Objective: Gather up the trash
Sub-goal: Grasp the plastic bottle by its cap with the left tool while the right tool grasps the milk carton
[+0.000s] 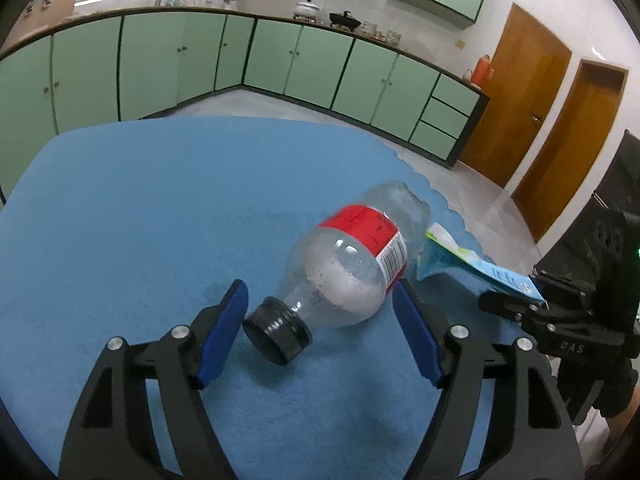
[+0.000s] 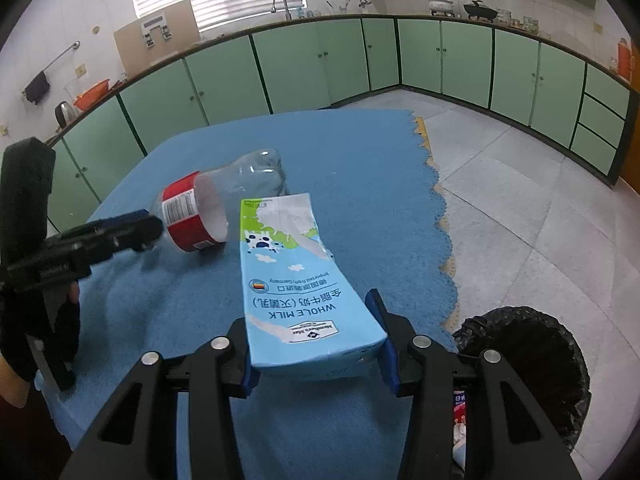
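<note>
The milk carton (image 2: 298, 280) is clamped at its base between the pads of the right tool (image 2: 316, 340), its far end tipped toward the blue-covered bench (image 2: 360, 160). Just beside it the plastic bottle (image 1: 352, 260) is seen lying on its side, bracketed by the wide-spread left tool (image 1: 320, 320), cap (image 1: 278, 336) nearest one pad, nothing gripped. A closing pad could roll the round bottle away. The lined bin (image 2: 528, 360) waits below the bench edge.

Your right claw (image 2: 316, 344) grips the milk carton (image 2: 294, 280) at its base, pads pressed on both sides, near the desk's (image 2: 360, 152) right edge. The plastic bottle (image 2: 216, 200) lies beside it, your left claw (image 2: 132, 228) at its label. A black-lined bin (image 2: 532, 360) stands below the edge.
</note>
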{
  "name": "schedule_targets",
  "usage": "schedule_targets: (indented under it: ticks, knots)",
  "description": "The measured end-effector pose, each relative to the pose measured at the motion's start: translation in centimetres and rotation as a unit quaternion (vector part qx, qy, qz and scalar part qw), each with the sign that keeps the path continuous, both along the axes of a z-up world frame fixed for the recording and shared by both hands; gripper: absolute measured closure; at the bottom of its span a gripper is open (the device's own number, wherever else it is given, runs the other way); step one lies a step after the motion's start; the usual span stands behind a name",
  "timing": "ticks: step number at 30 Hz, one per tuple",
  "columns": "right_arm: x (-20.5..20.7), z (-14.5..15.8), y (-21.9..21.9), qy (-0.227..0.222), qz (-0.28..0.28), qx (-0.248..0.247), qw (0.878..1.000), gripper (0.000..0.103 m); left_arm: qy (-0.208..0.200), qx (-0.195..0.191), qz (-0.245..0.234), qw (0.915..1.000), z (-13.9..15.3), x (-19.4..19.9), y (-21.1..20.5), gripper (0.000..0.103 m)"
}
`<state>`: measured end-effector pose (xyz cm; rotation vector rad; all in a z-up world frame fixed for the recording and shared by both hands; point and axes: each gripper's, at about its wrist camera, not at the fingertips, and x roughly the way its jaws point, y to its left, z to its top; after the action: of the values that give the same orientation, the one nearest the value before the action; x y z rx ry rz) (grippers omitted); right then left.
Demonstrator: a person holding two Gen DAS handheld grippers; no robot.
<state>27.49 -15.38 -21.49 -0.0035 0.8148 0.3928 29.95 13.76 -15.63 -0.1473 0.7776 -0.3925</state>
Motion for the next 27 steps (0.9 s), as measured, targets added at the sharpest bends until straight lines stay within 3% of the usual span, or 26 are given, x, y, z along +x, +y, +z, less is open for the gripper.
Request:
schedule_targets:
  ticks: [5, 8, 16, 21, 27]
  knots:
    - [0.6, -0.1, 0.5, 0.0, 0.003, -0.001, 1.0, 0.057, 0.009, -0.008, -0.032, 0.9994, -0.5, -1.0, -1.4, 0.049]
    - [0.8, -0.2, 0.4, 0.001, 0.001, 0.0, 1.0, 0.057, 0.01, -0.01, -0.051, 0.9986, -0.6, -1.8, -2.2, 0.048]
    - [0.9, -0.2, -0.2, -0.001, -0.004, 0.003, 1.0, 0.057, 0.01, 0.0, -0.029, 0.9995, -1.0, -0.8, -2.5, 0.042]
    - [0.9, 0.1, -0.7, -0.002, -0.01, 0.007, 1.0, 0.057, 0.029, 0.009, -0.017, 0.9994, -1.7, -0.4, -2.7, 0.051]
    - [0.6, 0.1, -1.1, -0.003, -0.012, 0.009, 1.0, 0.057, 0.024, 0.015, 0.004, 0.9996, -1.5, -1.6, -3.0, 0.067]
